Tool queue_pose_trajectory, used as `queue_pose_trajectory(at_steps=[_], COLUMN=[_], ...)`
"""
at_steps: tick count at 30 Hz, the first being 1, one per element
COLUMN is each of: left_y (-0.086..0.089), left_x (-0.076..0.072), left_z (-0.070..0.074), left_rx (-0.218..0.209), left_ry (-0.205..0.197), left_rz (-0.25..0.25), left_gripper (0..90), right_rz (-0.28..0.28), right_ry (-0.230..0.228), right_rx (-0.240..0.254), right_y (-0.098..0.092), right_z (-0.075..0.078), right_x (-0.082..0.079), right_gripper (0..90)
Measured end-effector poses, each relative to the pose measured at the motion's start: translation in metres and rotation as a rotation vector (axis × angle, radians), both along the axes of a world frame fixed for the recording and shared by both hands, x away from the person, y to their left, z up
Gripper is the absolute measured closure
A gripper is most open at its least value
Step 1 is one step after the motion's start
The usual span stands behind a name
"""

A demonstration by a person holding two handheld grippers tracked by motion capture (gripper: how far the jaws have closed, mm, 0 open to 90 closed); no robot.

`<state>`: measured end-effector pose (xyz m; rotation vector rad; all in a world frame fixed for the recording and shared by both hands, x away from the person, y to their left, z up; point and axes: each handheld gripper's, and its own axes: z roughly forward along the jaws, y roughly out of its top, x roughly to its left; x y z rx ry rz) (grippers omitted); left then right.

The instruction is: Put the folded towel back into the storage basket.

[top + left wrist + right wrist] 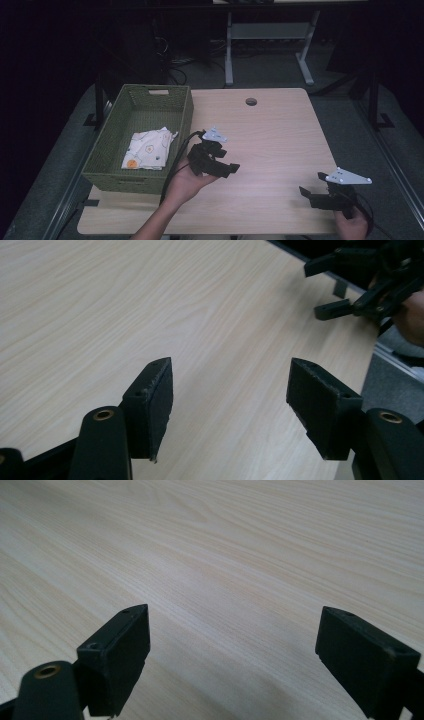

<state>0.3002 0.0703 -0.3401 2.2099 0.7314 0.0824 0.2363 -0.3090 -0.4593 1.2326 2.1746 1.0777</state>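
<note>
1. One green basket.
2. One cloth lies in it. It may be more than one piece, folded; hard to tell.
3. Two black grippers: left gripper, right gripper.
4. One wooden table.
5. One round hole in it.

Left gripper is hovering at frame centre beside green basket holding patterned cloth; right gripper is sitting lower right, jaws seemingly apart.
</note>
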Motion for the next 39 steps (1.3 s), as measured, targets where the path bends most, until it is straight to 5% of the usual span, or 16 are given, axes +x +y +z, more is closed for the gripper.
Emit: queue_pose_trajectory(at_steps=[30,39], left_y=[-0.026,-0.023], left_x=[-0.044,-0.047], left_z=[-0.069,-0.086], left_rx=[0.014,-0.009], left_ry=[-0.012,-0.022], left_rz=[-0.041,-0.041], left_gripper=[31.1,29.7], right_rz=[0.034,0.109], right_ry=[-0.001,0.006], right_rx=[-0.022,-0.065], right_y=[0.01,0.029], right_z=[0.001,0.0], right_x=[-0.001,0.002], right_gripper=[13.8,13.8])
